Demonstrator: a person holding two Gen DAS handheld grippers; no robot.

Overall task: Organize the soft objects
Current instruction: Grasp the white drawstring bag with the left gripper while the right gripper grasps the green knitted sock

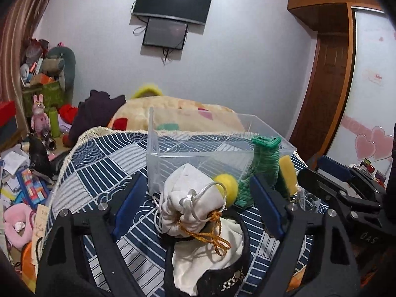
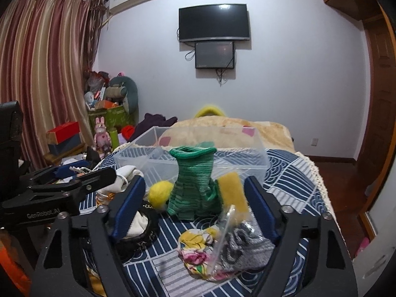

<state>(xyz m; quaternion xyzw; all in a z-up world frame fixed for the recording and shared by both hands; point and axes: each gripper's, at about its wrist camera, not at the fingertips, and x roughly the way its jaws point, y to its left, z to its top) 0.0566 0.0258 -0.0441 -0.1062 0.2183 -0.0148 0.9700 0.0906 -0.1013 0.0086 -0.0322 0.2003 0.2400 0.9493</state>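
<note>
The surface [image 2: 292, 173] wears a blue cloth with white lines, in a bedroom with a TV [image 2: 214, 22] on the wall and striped curtains [image 2: 42, 74]. A clear box [image 2: 247, 158] sits at the back. Before it stand a green knit thing [image 2: 193, 185], a yellow ball [image 2: 159, 194] and a yellow sponge [image 2: 232, 190]. A white bag [image 1: 190, 203] sits between the wide-open left tongs [image 1: 195, 205]. The right tongs [image 2: 193, 208] gape too, holding nothing.

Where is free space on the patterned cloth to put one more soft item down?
The clear bin looks empty inside. Bare cloth lies left of the bin and the white drawstring pouch. In front of the bin it is crowded: yellow ball, green knitted piece, sponge and floral cloth sit close together.
</note>
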